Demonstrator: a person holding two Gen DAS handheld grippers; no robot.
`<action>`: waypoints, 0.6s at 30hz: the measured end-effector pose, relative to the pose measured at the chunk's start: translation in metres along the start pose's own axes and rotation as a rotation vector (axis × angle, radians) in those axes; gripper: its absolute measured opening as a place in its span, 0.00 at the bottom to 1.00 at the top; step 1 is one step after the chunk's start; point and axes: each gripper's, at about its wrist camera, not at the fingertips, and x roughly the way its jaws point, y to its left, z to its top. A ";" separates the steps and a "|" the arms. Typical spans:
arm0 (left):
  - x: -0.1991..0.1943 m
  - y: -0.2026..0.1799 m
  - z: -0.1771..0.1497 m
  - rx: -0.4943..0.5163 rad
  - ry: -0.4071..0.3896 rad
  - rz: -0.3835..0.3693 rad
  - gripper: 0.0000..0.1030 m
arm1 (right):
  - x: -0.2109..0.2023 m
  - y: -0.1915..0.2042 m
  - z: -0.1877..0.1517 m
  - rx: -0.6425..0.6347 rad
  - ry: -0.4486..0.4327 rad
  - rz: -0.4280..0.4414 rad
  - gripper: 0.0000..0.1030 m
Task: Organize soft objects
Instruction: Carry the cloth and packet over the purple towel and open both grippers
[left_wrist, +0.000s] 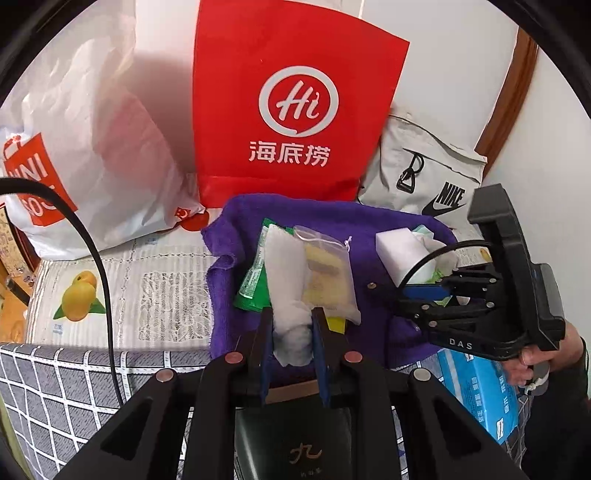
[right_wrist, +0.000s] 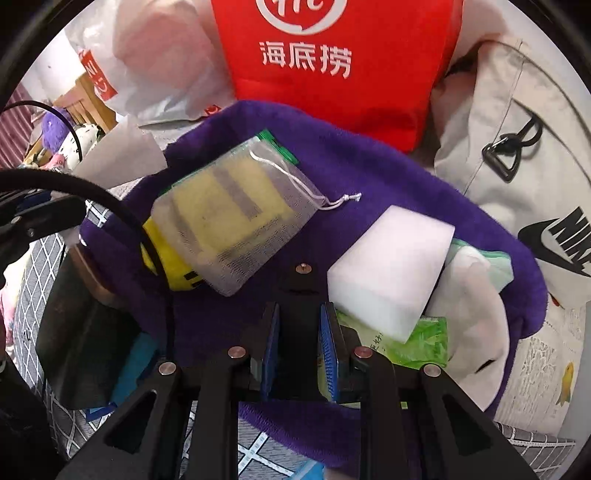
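My left gripper (left_wrist: 291, 334) pinches a rolled white cloth (left_wrist: 286, 280) on the purple fleece towel (left_wrist: 373, 266), while my right gripper (right_wrist: 298, 343) hovers part-open and empty near the white foam block (right_wrist: 388, 273).

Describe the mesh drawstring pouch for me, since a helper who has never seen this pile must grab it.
Find the purple towel spread in front of the red bag. On its left part lies the mesh pouch, beside the white foam block. Alone there, it is see-through netting over yellow contents, with a knotted white cord.
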 end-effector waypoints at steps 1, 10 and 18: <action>0.001 0.000 0.000 0.002 0.002 -0.001 0.18 | 0.001 0.000 0.000 -0.004 0.002 0.002 0.22; 0.007 -0.008 0.003 0.001 0.038 -0.055 0.18 | -0.011 -0.004 -0.008 0.004 -0.025 0.067 0.40; 0.025 -0.040 0.013 0.043 0.112 -0.117 0.18 | -0.065 -0.020 -0.036 0.074 -0.147 0.011 0.40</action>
